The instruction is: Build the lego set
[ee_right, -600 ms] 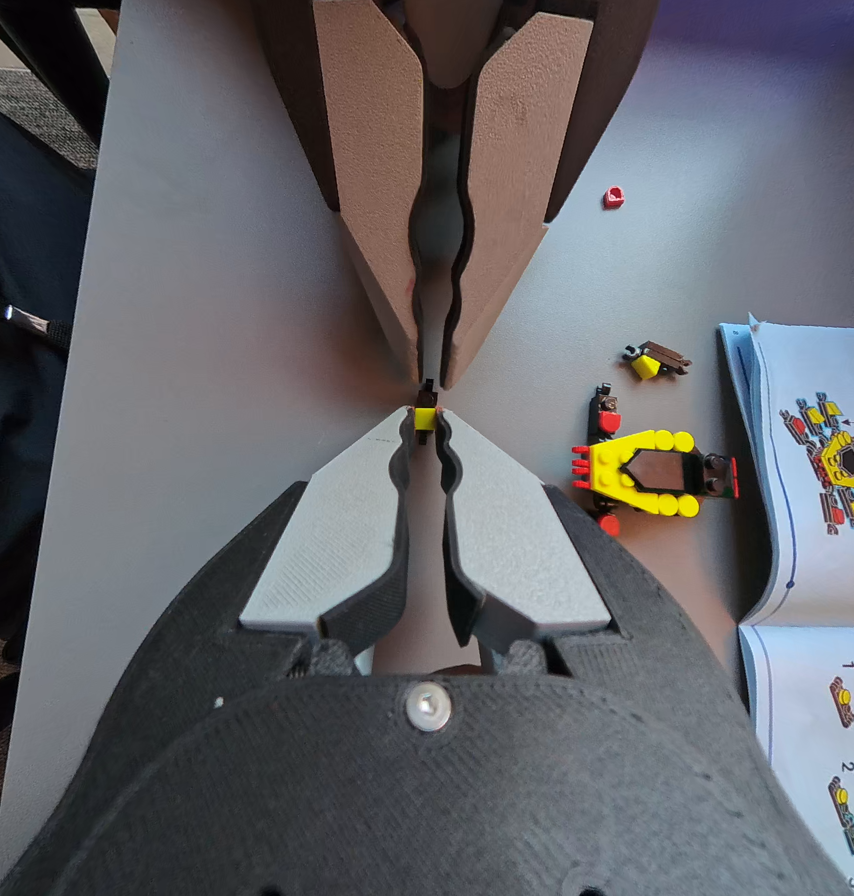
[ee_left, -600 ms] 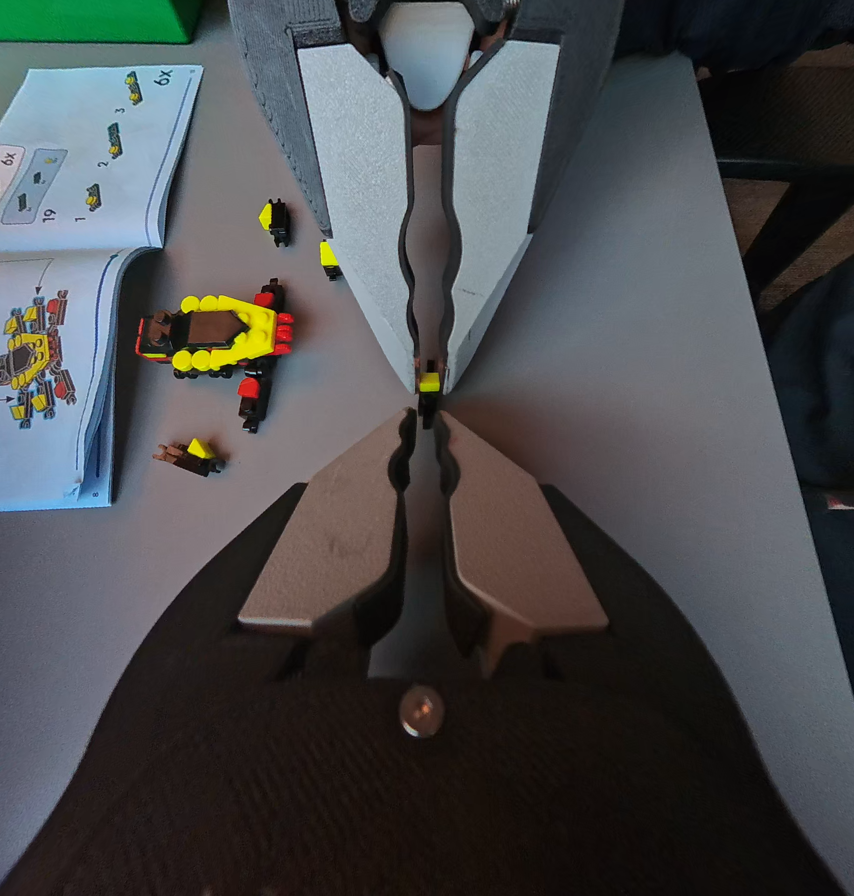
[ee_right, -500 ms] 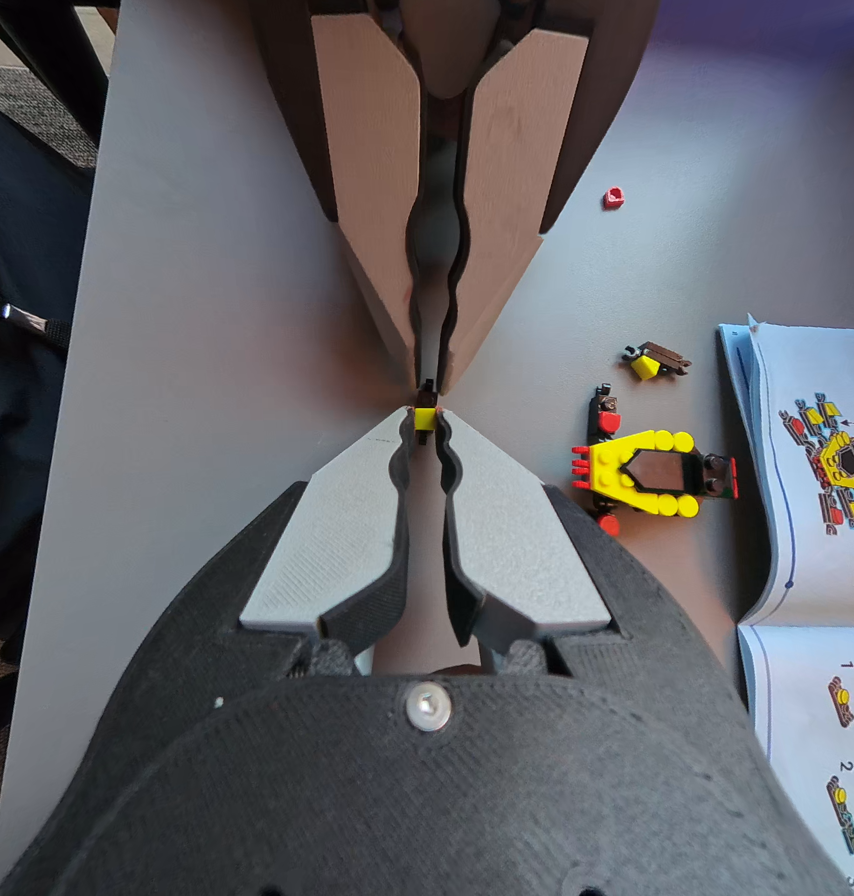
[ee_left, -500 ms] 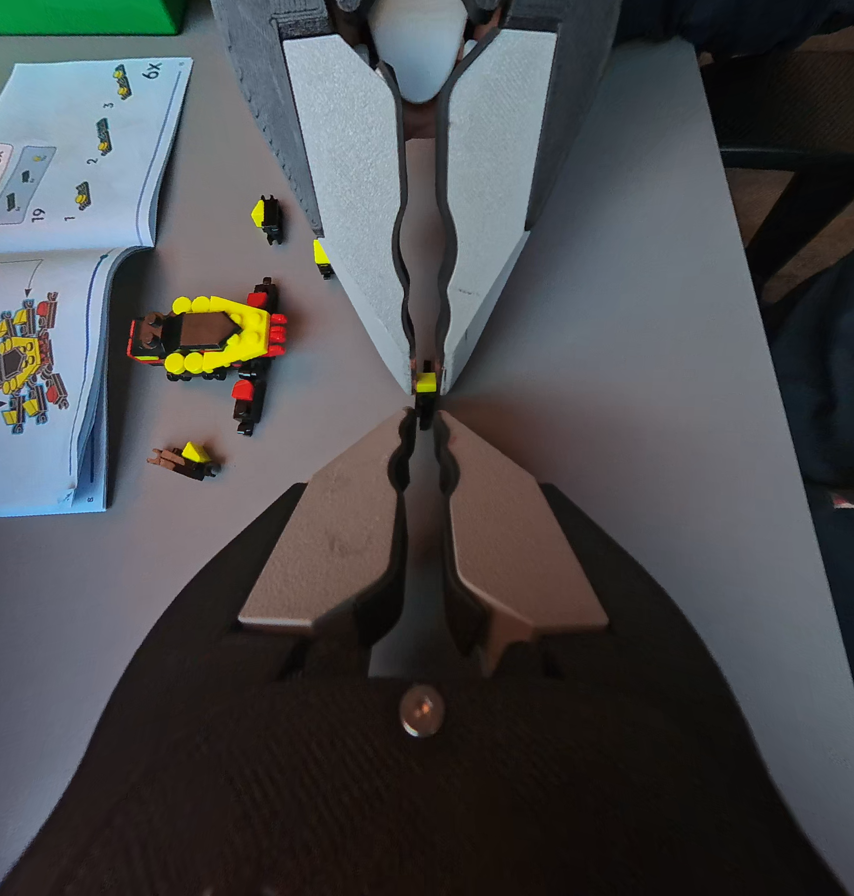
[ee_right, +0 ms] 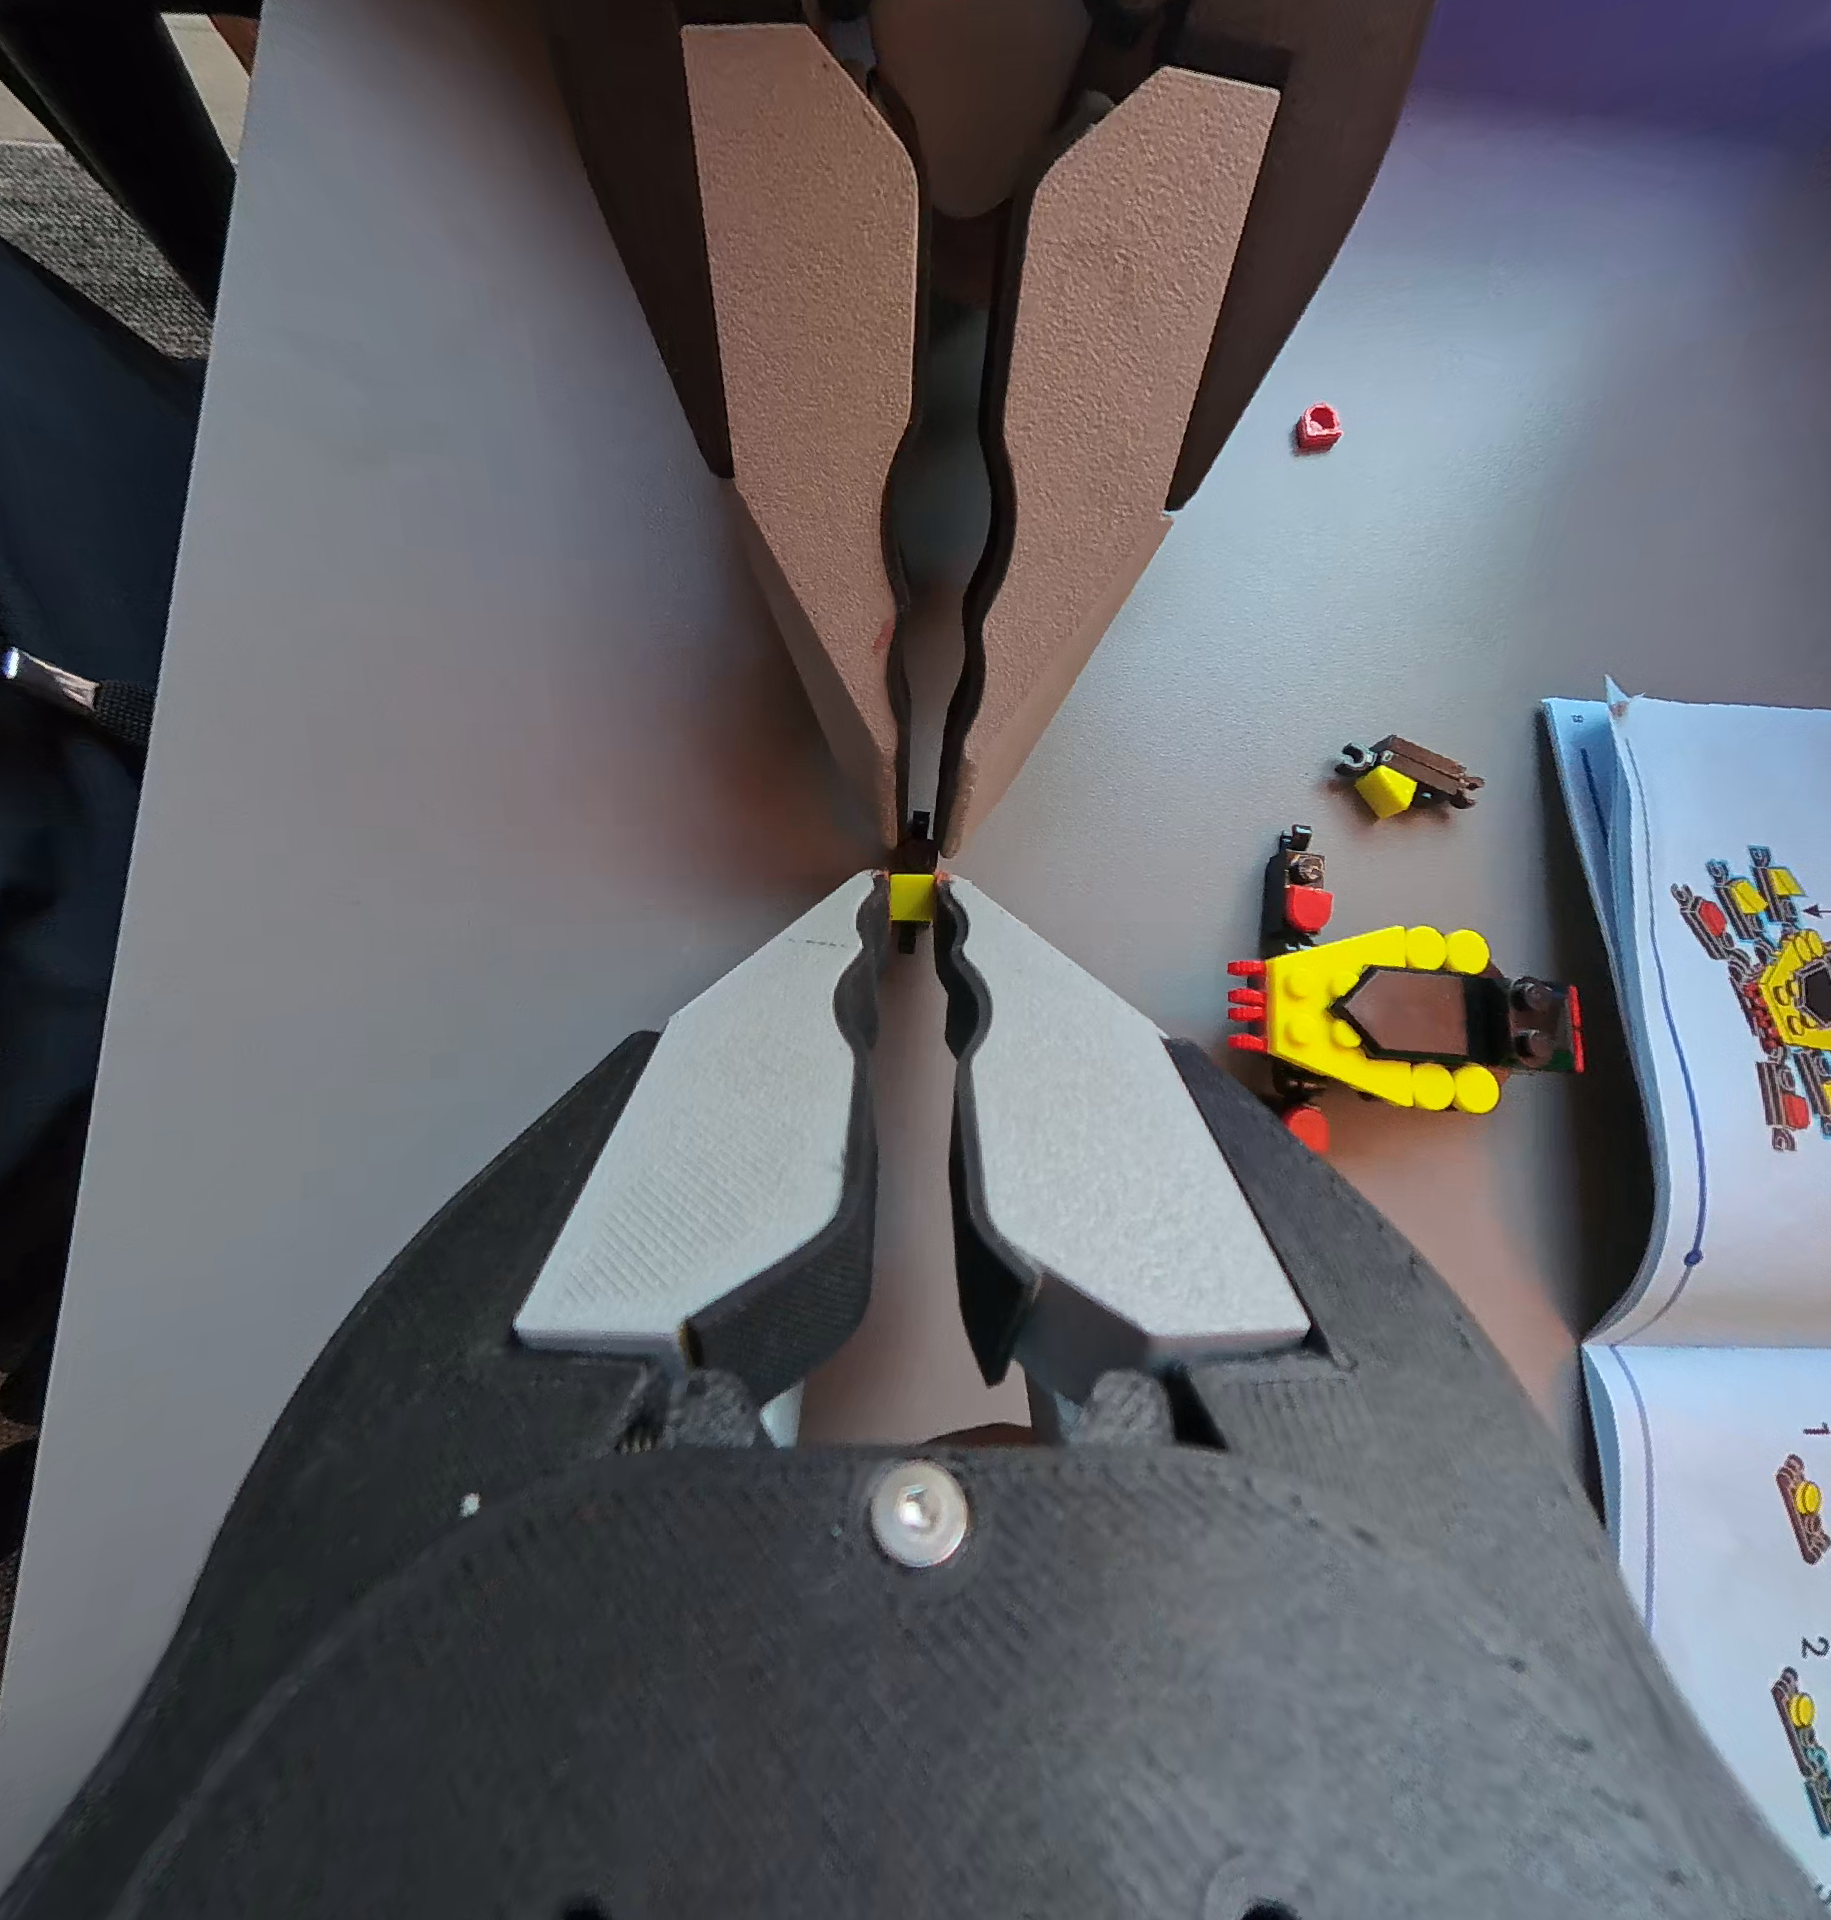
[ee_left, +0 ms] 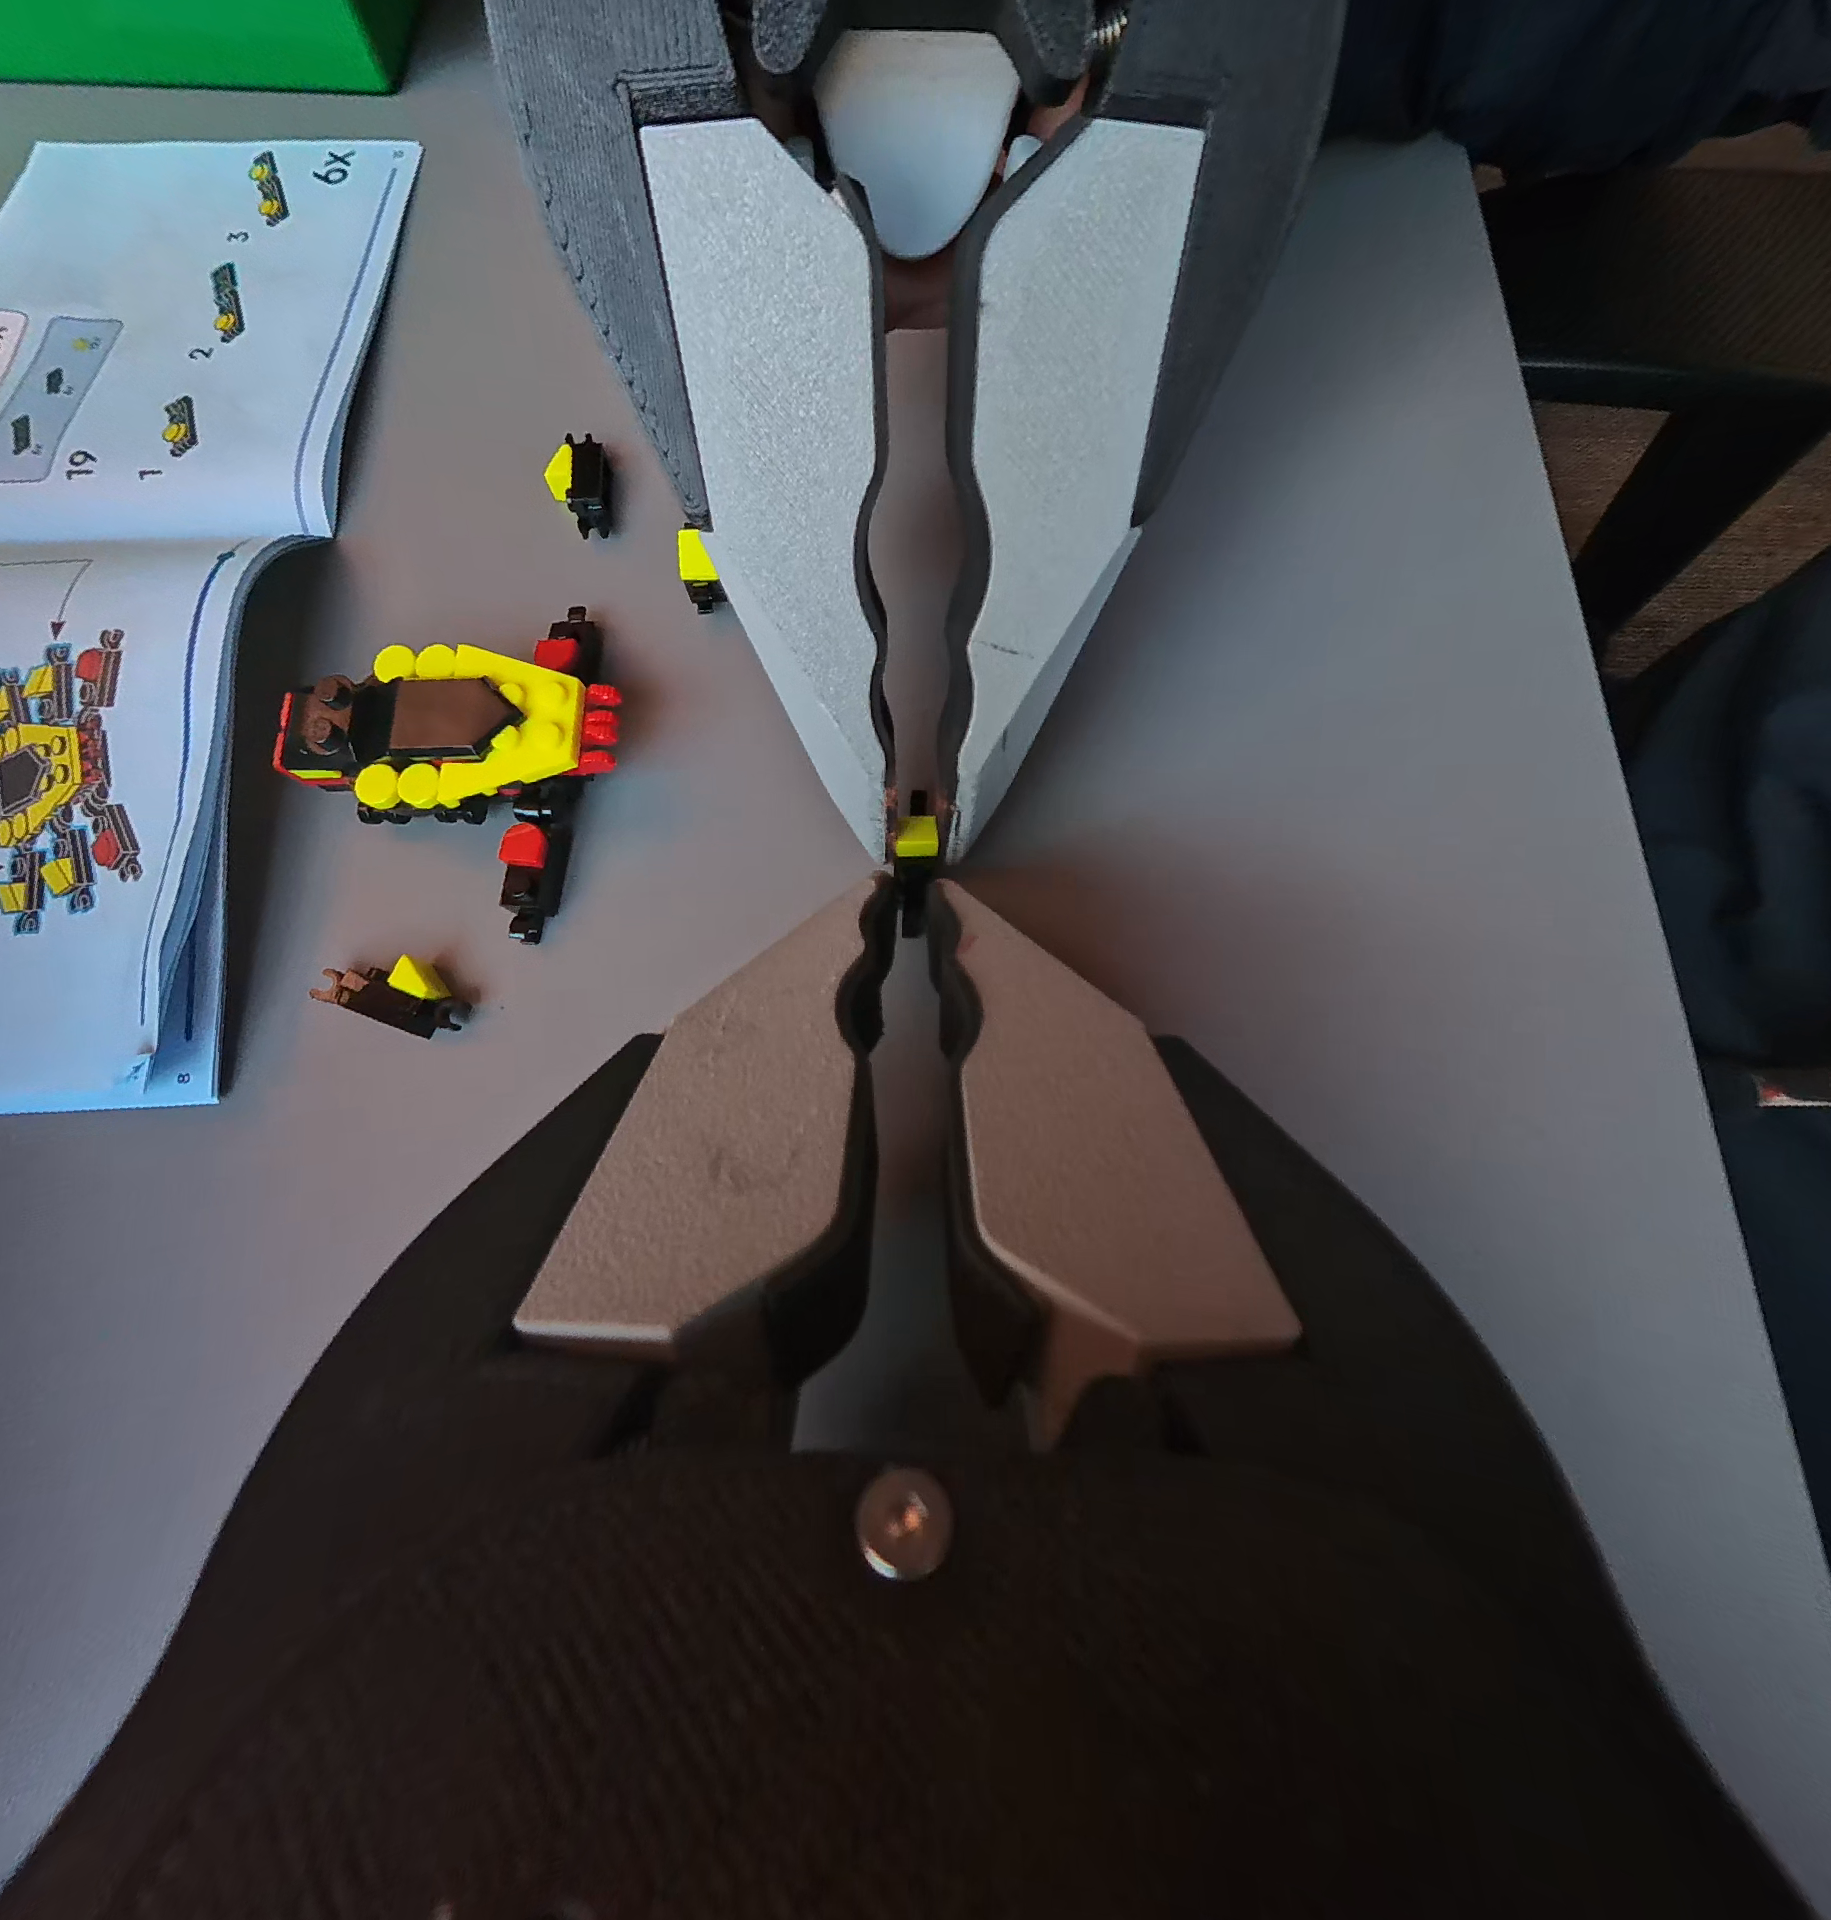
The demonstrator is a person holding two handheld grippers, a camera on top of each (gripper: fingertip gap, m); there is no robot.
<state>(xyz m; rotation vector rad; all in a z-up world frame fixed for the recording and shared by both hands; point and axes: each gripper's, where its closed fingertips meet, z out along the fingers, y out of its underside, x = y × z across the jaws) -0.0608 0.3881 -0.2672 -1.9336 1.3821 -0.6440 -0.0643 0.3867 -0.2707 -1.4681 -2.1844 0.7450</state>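
Above the desk (ee_left: 1306, 935), the left claw (ee_left: 909, 906) pinches the black piece (ee_left: 909, 902); the right claw (ee_right: 911, 900) pinches the yellow brick (ee_right: 910, 898); slight misalignment could pop either loose.

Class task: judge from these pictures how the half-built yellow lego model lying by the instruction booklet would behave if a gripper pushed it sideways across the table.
The yellow lego model lies low and flat, so it would probably slide, not tip. The table looks smooth, favouring sliding. Its red-and-black leg juts out on a thin link and might swing or snap off.
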